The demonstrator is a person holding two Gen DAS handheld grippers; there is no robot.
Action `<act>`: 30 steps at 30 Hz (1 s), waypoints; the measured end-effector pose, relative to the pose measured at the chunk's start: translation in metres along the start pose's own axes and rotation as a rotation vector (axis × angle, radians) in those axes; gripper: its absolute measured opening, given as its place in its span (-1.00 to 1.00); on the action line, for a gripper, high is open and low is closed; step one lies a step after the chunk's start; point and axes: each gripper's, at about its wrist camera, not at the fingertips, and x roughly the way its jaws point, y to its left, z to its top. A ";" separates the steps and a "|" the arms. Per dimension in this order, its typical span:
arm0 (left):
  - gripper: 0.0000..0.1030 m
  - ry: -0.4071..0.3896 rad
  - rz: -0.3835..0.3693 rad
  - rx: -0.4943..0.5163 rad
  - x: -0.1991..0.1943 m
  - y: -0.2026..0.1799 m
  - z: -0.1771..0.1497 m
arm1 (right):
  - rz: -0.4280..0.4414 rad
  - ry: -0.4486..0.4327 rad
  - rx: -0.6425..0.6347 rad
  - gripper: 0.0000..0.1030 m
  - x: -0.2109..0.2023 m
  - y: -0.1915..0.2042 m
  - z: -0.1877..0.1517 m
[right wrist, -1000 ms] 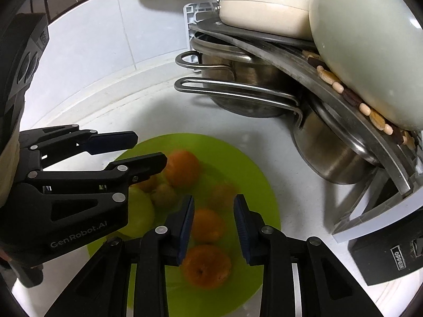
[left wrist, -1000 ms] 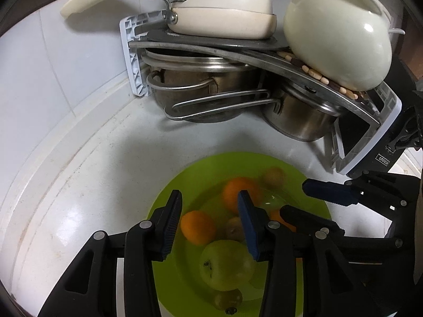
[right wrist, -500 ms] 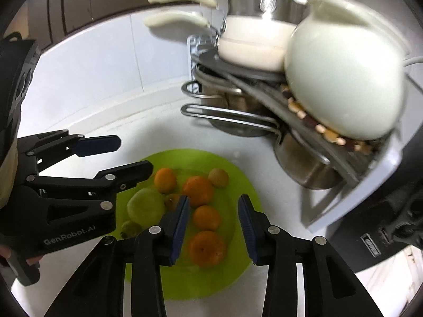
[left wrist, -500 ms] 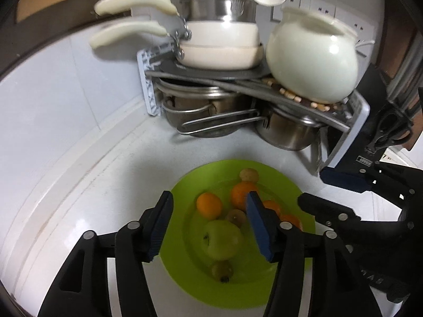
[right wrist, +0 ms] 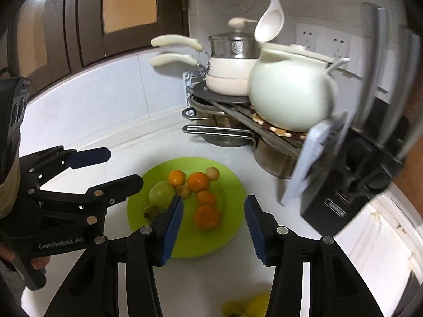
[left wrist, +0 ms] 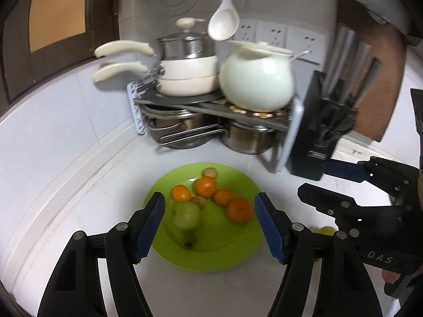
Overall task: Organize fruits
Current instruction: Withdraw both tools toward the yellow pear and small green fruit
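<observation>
The pot rack (left wrist: 211,111) is crowding the corner, likely leaving the open counter (left wrist: 79,198) for sorting. There the green plate (left wrist: 246,248) is gathering oranges (left wrist: 239,210) and a green apple (left wrist: 186,215). The left gripper (left wrist: 208,227) and right gripper (right wrist: 213,228) are hovering over it, jaws opening, nothing between them. Yellow fruit (right wrist: 257,307) is lying half-hidden off the plate; motion is blurring details.

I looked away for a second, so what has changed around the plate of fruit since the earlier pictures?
Both grippers pulled back and up from the green plate; the left gripper and right gripper are opening, nothing between the jaws. The oranges, the green apple and the pot rack stayed put.
</observation>
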 end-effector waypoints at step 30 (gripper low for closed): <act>0.54 -0.065 -0.025 0.074 -0.036 -0.100 -0.067 | -0.122 -0.008 0.052 0.26 -0.078 -0.063 -0.095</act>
